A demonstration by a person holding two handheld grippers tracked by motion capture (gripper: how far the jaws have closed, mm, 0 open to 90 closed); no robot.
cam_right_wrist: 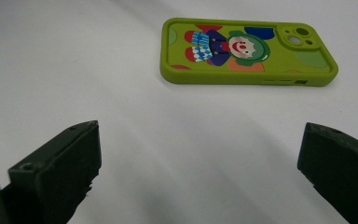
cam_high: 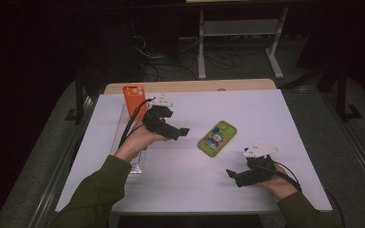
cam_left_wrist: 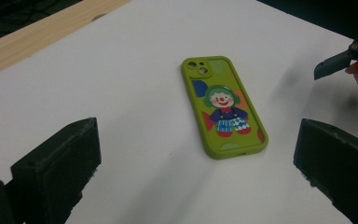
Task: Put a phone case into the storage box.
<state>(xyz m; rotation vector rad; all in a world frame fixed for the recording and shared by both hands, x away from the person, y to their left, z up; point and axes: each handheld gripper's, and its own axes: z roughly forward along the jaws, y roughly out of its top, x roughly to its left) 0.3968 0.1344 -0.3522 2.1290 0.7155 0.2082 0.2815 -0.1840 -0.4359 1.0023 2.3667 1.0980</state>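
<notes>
Olive-green sleeves cover both forearms; each black gripper carries blocky black jaws, a black cable and a pale three-cornered plate.

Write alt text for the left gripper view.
A green phone case with a clown picture lies flat on a white table, ahead of the left claw, whose black jaws stand wide open. The right claw shows at the upper right.
</notes>
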